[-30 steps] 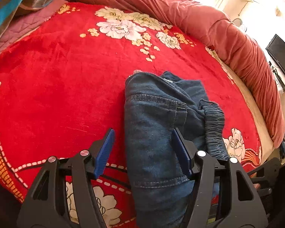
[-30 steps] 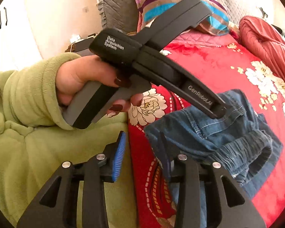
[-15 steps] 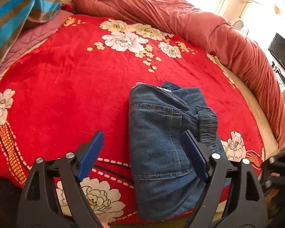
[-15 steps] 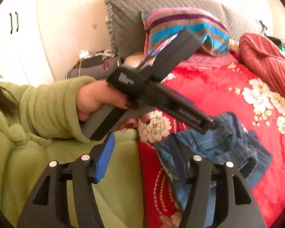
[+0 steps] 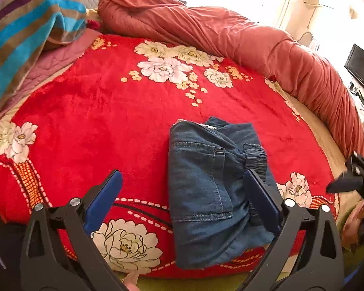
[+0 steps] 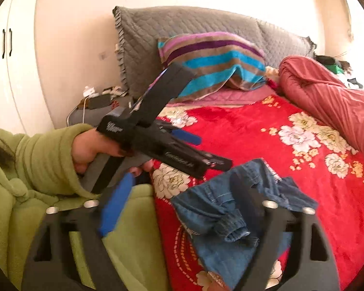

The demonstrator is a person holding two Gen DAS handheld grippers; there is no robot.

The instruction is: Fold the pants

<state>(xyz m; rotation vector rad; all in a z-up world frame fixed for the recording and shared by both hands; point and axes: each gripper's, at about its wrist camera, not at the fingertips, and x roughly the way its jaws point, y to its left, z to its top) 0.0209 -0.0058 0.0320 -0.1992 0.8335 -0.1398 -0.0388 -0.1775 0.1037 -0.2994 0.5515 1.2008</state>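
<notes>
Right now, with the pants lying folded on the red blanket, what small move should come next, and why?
Probably draw both grippers back and leave the pants alone. They lie as a compact folded bundle on the red blanket. The left gripper and the right gripper have both just been opening and now stand wide, above the cloth, pinching nothing. The fold looks done, though one cuff bunches at its edge.

a bed under a red flowered blanket (image 5: 104,111), grey pillows (image 6: 182,29) against a cream wall (image 6: 72,36), bright daylight behind a rolled red quilt (image 5: 230,38).
</notes>
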